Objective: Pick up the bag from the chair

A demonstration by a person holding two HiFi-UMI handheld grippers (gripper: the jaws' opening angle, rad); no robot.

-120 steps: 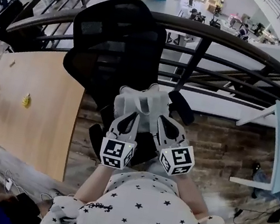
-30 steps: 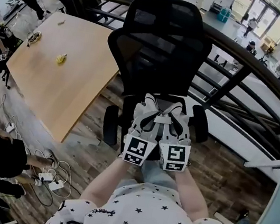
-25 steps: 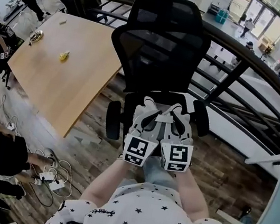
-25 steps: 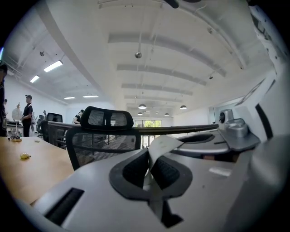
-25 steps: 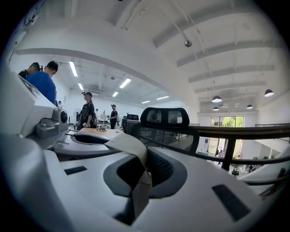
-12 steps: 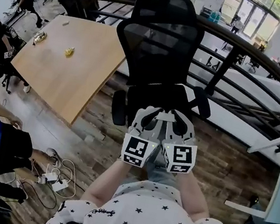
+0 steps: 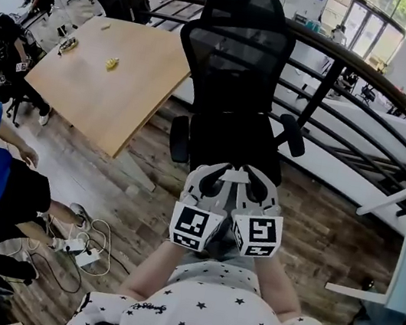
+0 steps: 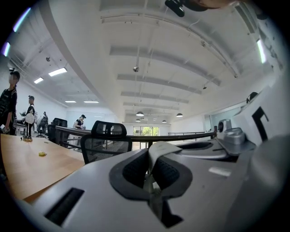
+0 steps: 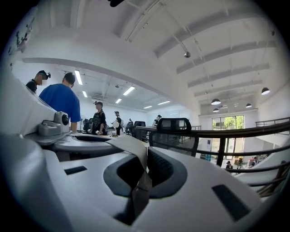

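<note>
Both grippers sit side by side, near the person's body. The left gripper [image 7: 222, 175] and the right gripper [image 7: 253, 181] are each closed tight on a fold of one grey strap [image 7: 237, 173], pinched between their pads. The strap is probably the bag's handle, gripped at two spots so the load hangs level. The bag's body shows in no view and likely hangs beneath the grippers, hidden by them. Farther off, the chair [image 7: 241, 56] has a bare dark seat [image 7: 231, 135], so the lift looks done. The bag is the only container, and its contents cannot be seen.
</note>
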